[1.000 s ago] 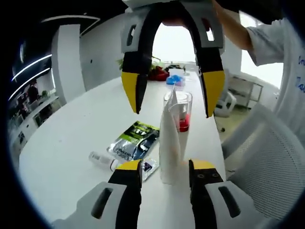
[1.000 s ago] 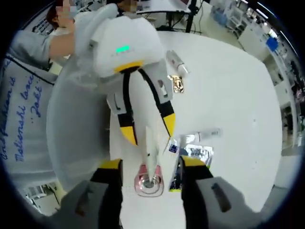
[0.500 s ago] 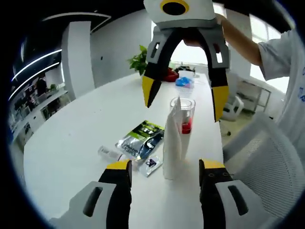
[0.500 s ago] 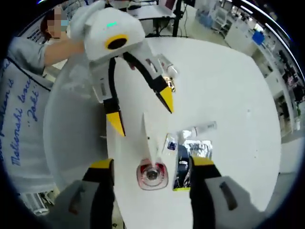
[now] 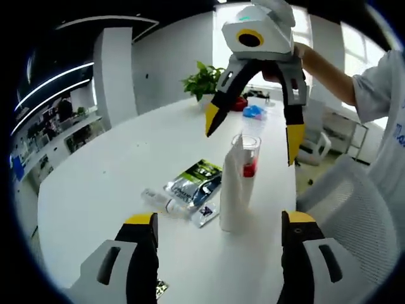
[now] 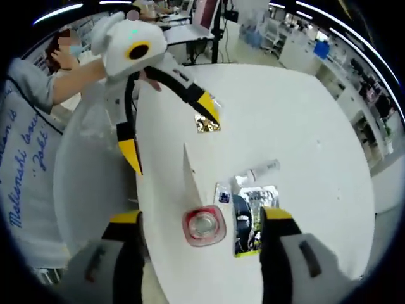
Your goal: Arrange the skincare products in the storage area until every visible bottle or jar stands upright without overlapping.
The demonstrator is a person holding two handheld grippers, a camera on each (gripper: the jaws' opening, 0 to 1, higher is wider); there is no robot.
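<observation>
one upright tube point(image 5: 231, 193), one jar point(image 5: 248, 157), two flat sachets point(image 5: 193, 182)

We cannot read the print on the green-and-black sachet point(image 5: 190, 183), and its label is blurred too in the right gripper view, where a jaw covers its near corner. The white tube point(image 5: 231, 190) hides part of the clear bottle point(image 5: 248, 166) behind it. Distant shelves point(image 5: 50, 123) are too small to tell
</observation>
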